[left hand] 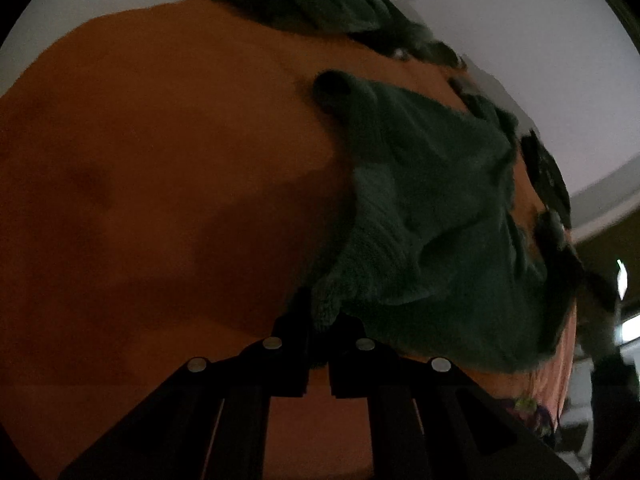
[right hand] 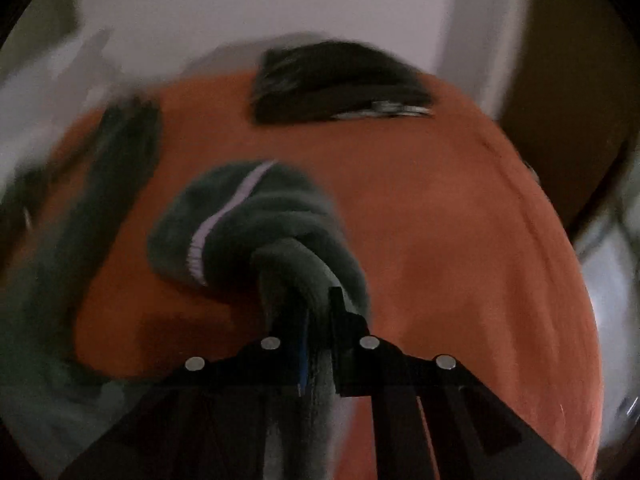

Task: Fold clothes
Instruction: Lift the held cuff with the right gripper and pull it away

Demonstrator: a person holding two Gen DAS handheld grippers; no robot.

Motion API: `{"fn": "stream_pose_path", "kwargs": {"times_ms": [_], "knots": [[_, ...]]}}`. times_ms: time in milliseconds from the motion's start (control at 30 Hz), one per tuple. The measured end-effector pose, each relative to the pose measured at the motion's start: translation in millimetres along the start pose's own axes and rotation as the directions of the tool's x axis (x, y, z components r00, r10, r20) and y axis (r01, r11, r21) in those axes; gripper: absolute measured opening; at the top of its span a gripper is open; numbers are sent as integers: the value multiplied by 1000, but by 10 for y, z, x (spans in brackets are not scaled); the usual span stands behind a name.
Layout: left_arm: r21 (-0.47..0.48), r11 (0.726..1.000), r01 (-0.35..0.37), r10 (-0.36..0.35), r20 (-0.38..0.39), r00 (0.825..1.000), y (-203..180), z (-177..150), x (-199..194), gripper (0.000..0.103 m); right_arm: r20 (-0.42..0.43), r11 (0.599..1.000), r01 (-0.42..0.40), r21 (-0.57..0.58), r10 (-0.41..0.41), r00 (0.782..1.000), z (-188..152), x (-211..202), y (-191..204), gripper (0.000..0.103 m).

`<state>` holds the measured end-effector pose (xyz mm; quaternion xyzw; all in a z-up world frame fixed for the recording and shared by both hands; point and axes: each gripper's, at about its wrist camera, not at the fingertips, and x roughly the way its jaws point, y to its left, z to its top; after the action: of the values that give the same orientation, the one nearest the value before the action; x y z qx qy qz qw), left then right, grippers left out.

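**Two wrist cameras, both angled down at one orange surface**

The left wrist view looks forward and steeply down along its gripper (left hand: 320,320), close over the orange sheet (left hand: 160,160), with a pale wall beyond. The right wrist view faces likewise down past its own gripper (right hand: 316,312), also near, though motion blur smears its left side. Both views share the orange sheet (right hand: 440,220) and the dark green knit garment (left hand: 432,208) (right hand: 248,216) lying on it.

Dark green knit garment (left hand: 432,216) lay crumpled right of centre; was bunched, white-striped hem showing, centre-left in right view (right hand: 256,224).
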<state>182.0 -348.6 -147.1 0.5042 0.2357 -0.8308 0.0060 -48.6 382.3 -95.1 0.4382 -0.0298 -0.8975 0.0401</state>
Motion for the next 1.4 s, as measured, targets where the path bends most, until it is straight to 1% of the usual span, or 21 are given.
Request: {"fn": "stream_pose_path", "kwargs": {"times_ms": [100,167,233,300,367,433,467,533,567,600,633,700,800,967,1033,1100,1167,1233,1300,1333,1400], "knots": [[3,999,-38,38,9,999,7,-69,12,7,-12,967,1,253,2,1000,-172,-403,-897,4],[-1,999,-55,55,-12,998,39,-138,55,7,-56,907,4,421,22,998,-461,-582,-1542,4],[-2,998,-58,58,-33,998,68,-221,66,7,-111,835,-18,550,94,989,-832,-623,-2055,4],[21,998,-59,60,-26,998,55,-254,23,7,-146,786,-42,617,166,975,-1155,-621,-2392,4],[41,997,-63,64,-9,998,26,-256,-28,8,-178,796,-47,603,191,965,-1272,-582,-2472,4],[47,997,-64,64,3,998,0,-224,-62,8,-168,845,-60,531,175,970,-1188,-597,-2340,4],[47,997,-62,62,0,998,-5,-202,-62,8,-163,889,-51,455,140,977,-1113,-616,-2214,5],[34,998,-60,61,-1,998,2,-192,-59,8,-193,952,19,306,43,980,-1049,-594,-2003,19],[26,998,-60,60,-1,998,7,-190,-58,8,-212,971,64,230,-14,977,-1036,-569,-1907,50],[22,998,-61,61,0,998,12,-191,-51,8,-231,980,125,152,-88,969,-1036,-533,-1825,75],[18,998,-63,63,0,998,17,-194,-40,8,-251,975,211,70,-188,950,-1058,-479,-1765,79],[19,997,-73,74,-4,997,13,-190,-9,8,-258,933,351,-86,-361,896,-1110,-389,-1653,79],[40,995,-95,95,2,995,-3,-209,22,9,-201,886,409,-218,-451,870,-1212,-380,-1541,79],[84,988,-130,130,11,991,-59,-285,85,9,-80,924,297,-240,-324,943,-1024,-665,-1193,79],[108,984,-144,143,15,990,-80,-309,119,9,-81,919,214,-330,-254,964,-933,-637,-902,79],[125,981,-151,149,19,989,-94,-333,132,9,-104,895,164,-414,-226,969,-875,-497,-644,79],[134,979,-152,151,20,988,-100,-342,136,9,-89,872,190,-451,-256,963,-828,-307,-450,79],[133,981,-140,139,20,990,-79,-337,130,9,-86,852,260,-455,-333,939,-781,-99,-414,71],[124,985,-122,121,17,993,-38,-330,117,9,-92,835,336,-436,-413,906,-742,21,-446,4],[117,987,-112,111,15,994,-15,-327,111,10,-96,843,361,-400,-430,898,-701,56,-514,5],[108,989,-99,98,13,995,-5,-316,119,10,-87,901,352,-253,-383,920,-591,-74,-702,5]]}}
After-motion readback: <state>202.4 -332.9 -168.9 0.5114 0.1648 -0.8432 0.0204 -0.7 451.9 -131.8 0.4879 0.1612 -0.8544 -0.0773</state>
